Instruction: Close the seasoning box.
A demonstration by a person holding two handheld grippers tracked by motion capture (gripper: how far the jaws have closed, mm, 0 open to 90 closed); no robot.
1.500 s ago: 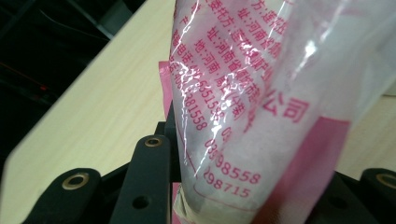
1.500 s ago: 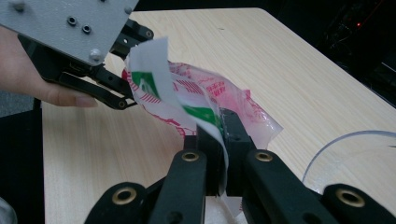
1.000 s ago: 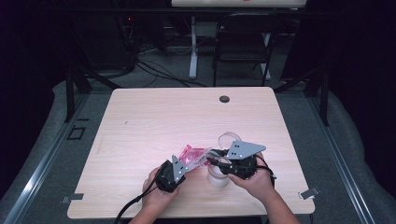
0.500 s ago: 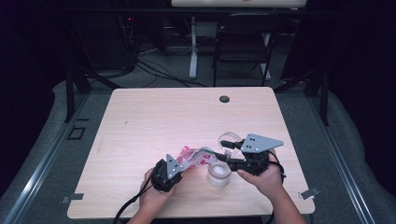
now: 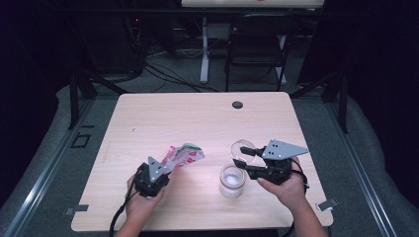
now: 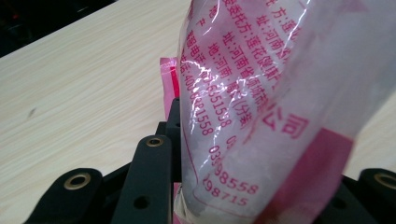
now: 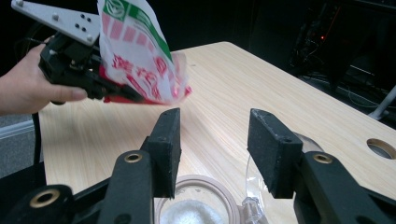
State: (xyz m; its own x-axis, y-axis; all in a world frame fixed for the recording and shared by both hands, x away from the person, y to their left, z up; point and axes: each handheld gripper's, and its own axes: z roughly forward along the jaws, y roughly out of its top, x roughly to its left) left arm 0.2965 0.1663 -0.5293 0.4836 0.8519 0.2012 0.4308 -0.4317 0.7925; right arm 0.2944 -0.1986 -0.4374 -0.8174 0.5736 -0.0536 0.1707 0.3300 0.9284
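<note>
A pink, white and green plastic bag [image 5: 185,154] with white granules inside sticks out of my left gripper [image 5: 165,168], which is shut on its lower end; in the left gripper view the bag [image 6: 261,93] sits between the jaws. A small open jar [image 5: 232,181] holding white granules stands on the table to the bag's right. My right gripper [image 5: 245,170] hangs just right of the jar, pointing at it. Its jaws have just been opening and stand open with nothing between them, above the jar's mouth [image 7: 196,210] in the right gripper view.
A clear round lid [image 5: 244,149] lies on the wooden table [image 5: 197,118] just behind the jar. A dark grommet hole [image 5: 237,104] sits near the far edge. A chair and cables stand on the floor beyond the table.
My left gripper has carried the bag leftward, away from the jar. My right gripper has pulled back to the right off the jar, and its jaws have widened.
</note>
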